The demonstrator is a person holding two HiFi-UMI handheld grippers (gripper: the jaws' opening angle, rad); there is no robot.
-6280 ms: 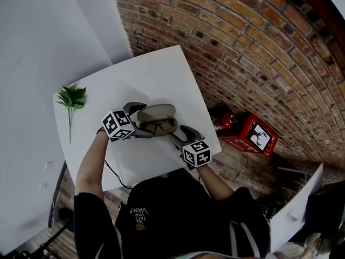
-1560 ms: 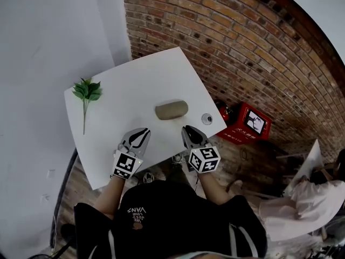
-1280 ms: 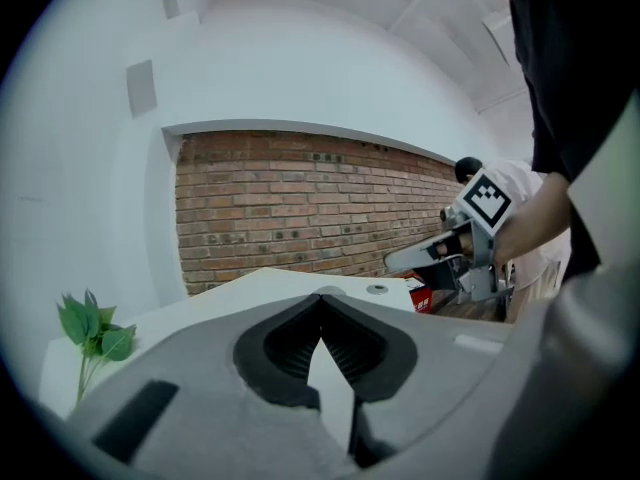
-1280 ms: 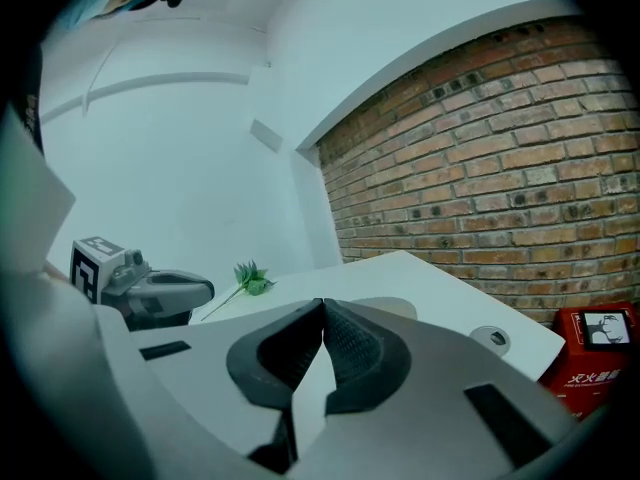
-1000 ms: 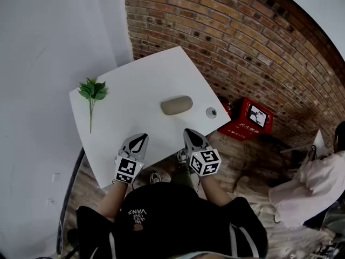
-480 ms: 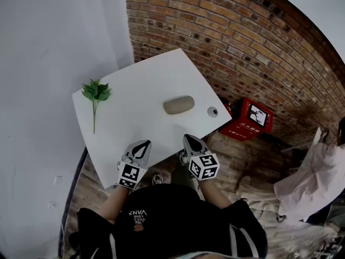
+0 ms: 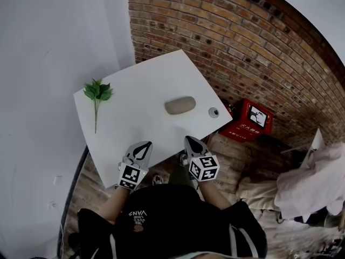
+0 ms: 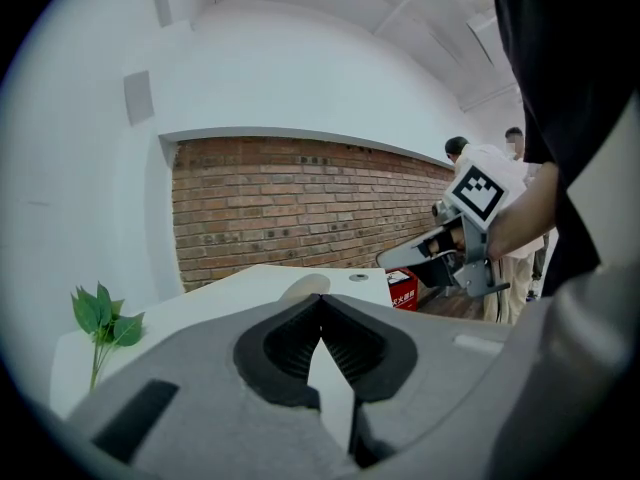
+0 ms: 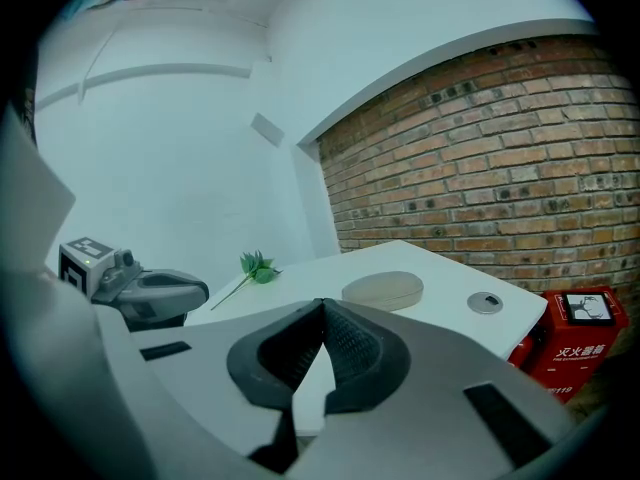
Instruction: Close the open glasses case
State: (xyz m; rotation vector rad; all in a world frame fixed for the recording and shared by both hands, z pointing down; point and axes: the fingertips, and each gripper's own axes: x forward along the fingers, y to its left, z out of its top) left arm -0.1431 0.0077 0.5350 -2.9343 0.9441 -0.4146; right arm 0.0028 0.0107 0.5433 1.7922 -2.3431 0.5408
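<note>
The beige glasses case (image 7: 180,105) lies closed on the white table (image 7: 135,90), toward its right side; it also shows in the right gripper view (image 9: 383,290) and partly in the left gripper view (image 8: 305,287). My left gripper (image 7: 143,146) is shut and empty over the table's near edge. My right gripper (image 7: 193,142) is shut and empty just off the near edge, to the right of the left one. Both are well short of the case. The left gripper (image 9: 150,293) shows in the right gripper view, and the right gripper (image 8: 435,258) in the left gripper view.
A green sprig (image 7: 97,93) lies at the table's left side. A small round metal fitting (image 7: 214,111) sits near the right edge. A brick wall (image 7: 242,47) stands behind, and a red box (image 7: 249,119) rests on the wooden floor to the right.
The case, open with glasses inside earlier, is now closed. Both grippers have drawn back from it to the near edge and have barely shifted in the last half second.
</note>
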